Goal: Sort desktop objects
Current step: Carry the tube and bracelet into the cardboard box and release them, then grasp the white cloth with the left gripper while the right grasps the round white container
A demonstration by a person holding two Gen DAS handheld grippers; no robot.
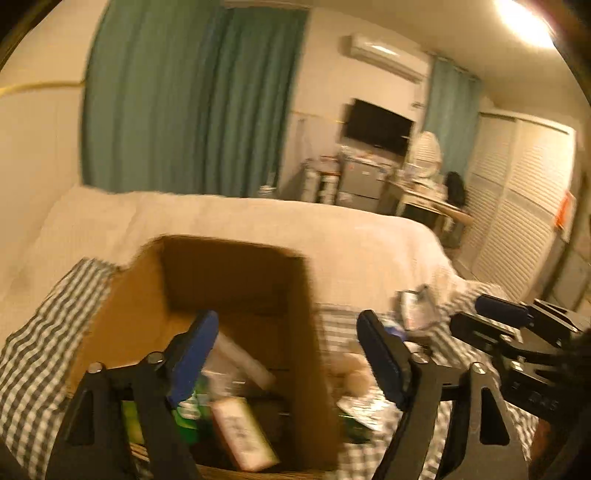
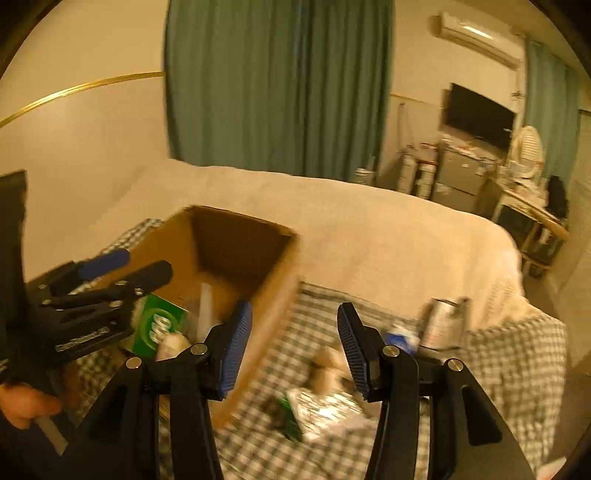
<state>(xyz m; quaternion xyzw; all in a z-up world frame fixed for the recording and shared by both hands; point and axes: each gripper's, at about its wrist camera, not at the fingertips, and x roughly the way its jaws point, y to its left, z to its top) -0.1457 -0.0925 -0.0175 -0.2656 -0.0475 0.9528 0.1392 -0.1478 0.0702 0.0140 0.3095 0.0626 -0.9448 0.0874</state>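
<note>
We find a lived-in bedroom in a home. A wide bed under a cream textured bedspread [image 2: 369,229] fills the middle of the room. Behind the bed hang long teal fabric curtains [image 2: 277,85]. Beyond the bed's far corner, a black flat television [image 2: 478,116] sits on the wall above cluttered shelving, with a white wall-mounted air conditioner [image 2: 476,35] higher up and white louvred closet doors [image 1: 517,199] alongside.

Both grippers are black plastic: the left gripper [image 1: 286,354] and the right gripper [image 2: 294,347] carry ribbed blue pads [image 2: 236,350], triangular cut-outs in the arms, and silver pivot screws [image 1: 95,367].
</note>
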